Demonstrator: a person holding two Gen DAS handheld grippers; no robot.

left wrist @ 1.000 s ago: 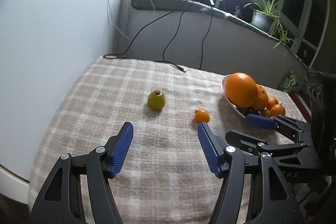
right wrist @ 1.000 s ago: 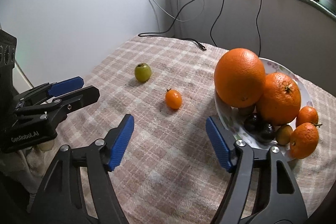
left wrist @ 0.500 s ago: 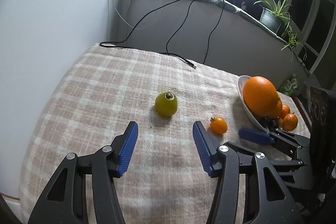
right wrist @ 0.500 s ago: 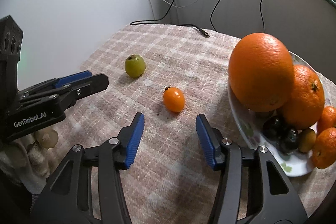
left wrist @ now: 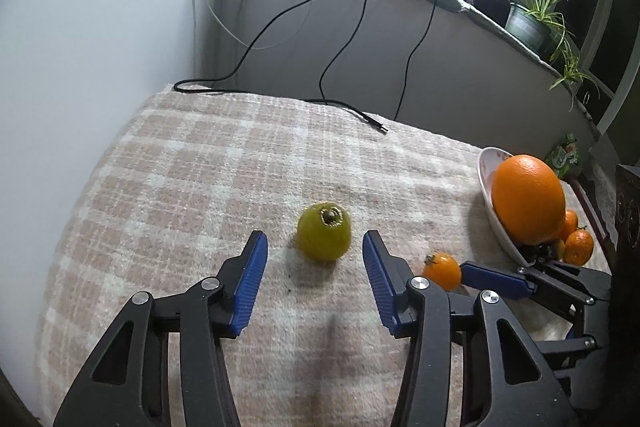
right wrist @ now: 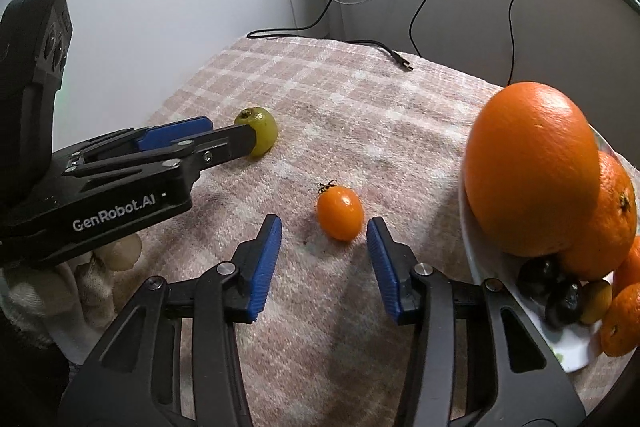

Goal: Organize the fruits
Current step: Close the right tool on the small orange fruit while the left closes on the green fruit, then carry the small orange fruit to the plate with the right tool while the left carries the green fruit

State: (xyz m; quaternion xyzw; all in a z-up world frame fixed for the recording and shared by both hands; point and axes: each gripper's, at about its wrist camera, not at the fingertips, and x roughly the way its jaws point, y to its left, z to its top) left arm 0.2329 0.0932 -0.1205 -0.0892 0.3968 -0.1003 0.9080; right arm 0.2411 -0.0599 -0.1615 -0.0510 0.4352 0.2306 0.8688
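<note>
Left gripper (left wrist: pixel 314 259) sits low over the green fruit (left wrist: pixel 324 231), jaws spread w/ a gap each side, pads not touching it yet; they've just been closing in, fruit sitting at the mouth of the jaws, just ahead of the tips. Right gripper (right wrist: pixel 324 239) does the same w/ the small orange tomato (right wrist: pixel 340 213): jaws apart, just been narrowing, tomato at the tips & slightly toward the right pad, no contact seen. Both fruits lie loose on the checked cloth (left wrist: pixel 224 179) covering the tabletop, near each other but apart.

To the right stands the white plate (right wrist: pixel 576 355), already heaped: big orange (right wrist: pixel 528 167), a second orange behind it, small mandarins, dark grapes. A black cable (left wrist: pixel 352 109) trails across the far side of the cloth, clear of the work.

Risks, as a judgement: both fruits are round & smooth, so an off-centre squeeze prob. squirts one sideways; the tomato, closer to one pad, looks the likelier to roll. Tomato is soft, so too hard a pinch could split it. The grippers work close together, so they might bump. Plate is crowded; anything dropped on the pile may roll off.
</note>
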